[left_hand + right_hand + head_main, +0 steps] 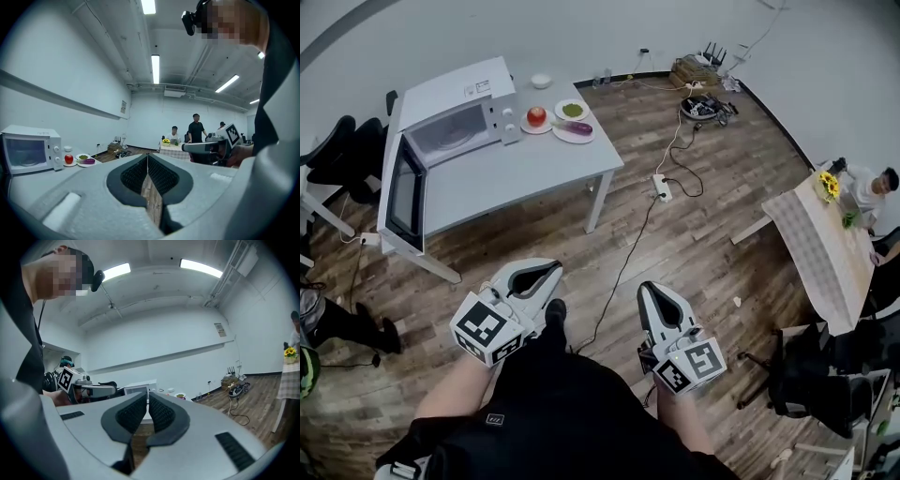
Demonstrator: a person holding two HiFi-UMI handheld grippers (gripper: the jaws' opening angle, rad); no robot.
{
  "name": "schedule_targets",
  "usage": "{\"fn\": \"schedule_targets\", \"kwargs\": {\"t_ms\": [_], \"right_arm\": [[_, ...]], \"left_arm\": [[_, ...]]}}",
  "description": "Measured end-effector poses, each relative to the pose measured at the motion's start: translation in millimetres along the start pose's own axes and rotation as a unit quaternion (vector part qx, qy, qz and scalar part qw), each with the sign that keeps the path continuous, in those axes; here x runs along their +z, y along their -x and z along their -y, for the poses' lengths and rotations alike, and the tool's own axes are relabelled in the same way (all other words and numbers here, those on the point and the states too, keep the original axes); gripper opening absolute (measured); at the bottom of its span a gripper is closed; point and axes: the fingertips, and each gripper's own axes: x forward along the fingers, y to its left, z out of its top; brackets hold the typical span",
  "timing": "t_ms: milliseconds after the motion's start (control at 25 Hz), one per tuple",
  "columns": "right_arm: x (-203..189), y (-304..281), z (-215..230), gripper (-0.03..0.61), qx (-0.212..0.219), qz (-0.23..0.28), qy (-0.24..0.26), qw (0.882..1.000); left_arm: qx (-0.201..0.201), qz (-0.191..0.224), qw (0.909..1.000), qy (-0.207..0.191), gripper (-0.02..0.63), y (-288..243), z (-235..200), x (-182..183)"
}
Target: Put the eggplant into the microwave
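Observation:
A purple eggplant (575, 128) lies on a white plate at the far right end of the grey table (516, 178). The white microwave (455, 117) stands on the table's left end with its door (403, 192) swung wide open. In the left gripper view the eggplant (87, 161) sits right of the microwave (28, 150). My left gripper (546, 272) and right gripper (649, 291) are held over the wooden floor, well short of the table. Both are shut and empty. The left gripper's fingertips (147, 157) meet, and so do the right's (148, 396).
A red apple (536, 116), a plate of green food (572, 110) and a white bowl (542, 82) stand by the eggplant. A power strip (662, 187) with cables lies on the floor. A cloth-covered table (825, 248) with a seated person is at right. Chairs (342, 150) stand left.

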Motion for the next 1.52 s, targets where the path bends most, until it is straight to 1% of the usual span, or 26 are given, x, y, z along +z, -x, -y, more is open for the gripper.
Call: {"fn": "schedule_targets", "kwargs": {"t_ms": [200, 400, 560, 760, 920, 1160, 1280, 1520], "right_arm": [[12, -49, 26, 0.018, 0.001, -0.002, -0.001, 1.000], [29, -103, 48, 0.018, -0.005, 0.003, -0.001, 1.000], [38, -149, 56, 0.018, -0.005, 0.000, 0.003, 1.000], [41, -195, 54, 0.018, 0.009, -0.007, 0.008, 1.000], [42, -215, 57, 0.018, 0.016, -0.010, 0.007, 1.000], [39, -238, 74, 0.018, 0.017, -0.012, -0.003, 1.000], [37, -252, 83, 0.018, 0.024, -0.017, -0.005, 1.000], [40, -275, 113, 0.018, 0.039, -0.019, -0.011, 0.999]], "left_arm": [[0.008, 0.001, 0.9999, 0.006, 0.009, -29, -49, 10], [0.007, -0.001, 1.0000, 0.003, 0.009, -52, -101, 21], [0.018, -0.003, 0.9998, -0.001, 0.011, -62, -147, 28], [0.029, 0.000, 0.9995, -0.009, 0.011, -65, -189, 36], [0.037, -0.002, 0.9993, -0.004, 0.009, -67, -209, 35], [0.049, -0.008, 0.9988, 0.008, 0.011, -76, -232, 26], [0.054, -0.013, 0.9984, 0.014, 0.011, -85, -243, 22], [0.069, -0.015, 0.9973, 0.020, 0.011, -114, -264, 25]]}}
